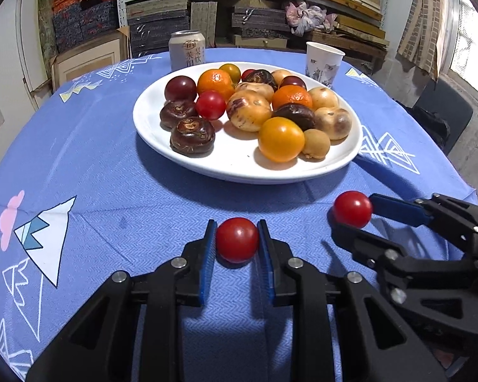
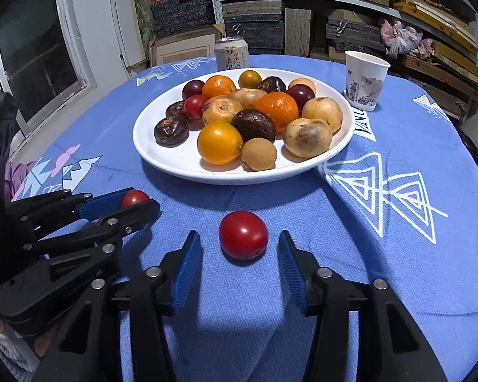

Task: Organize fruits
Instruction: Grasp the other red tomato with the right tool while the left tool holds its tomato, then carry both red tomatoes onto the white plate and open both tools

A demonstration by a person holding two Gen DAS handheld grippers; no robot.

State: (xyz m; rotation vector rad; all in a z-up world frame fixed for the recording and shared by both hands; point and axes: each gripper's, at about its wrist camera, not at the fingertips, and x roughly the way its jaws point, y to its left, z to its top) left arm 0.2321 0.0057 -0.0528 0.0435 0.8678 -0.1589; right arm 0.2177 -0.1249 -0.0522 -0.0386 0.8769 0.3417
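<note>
Blue patterned tablecloth [image 1: 111, 165] covers the table, shelves of boxes behind. From the left wrist view, the left gripper [image 1: 237, 238] is clamped on a red cherry tomato [image 1: 237, 239] just before the white plate [image 1: 162, 146] of mixed fruit. From the right wrist view, the right gripper [image 2: 240, 248] stands apart around a second tomato [image 2: 243, 235], pads not touching. Both look light, smooth and easily squashed; grip across the widest middle, gently.
</note>
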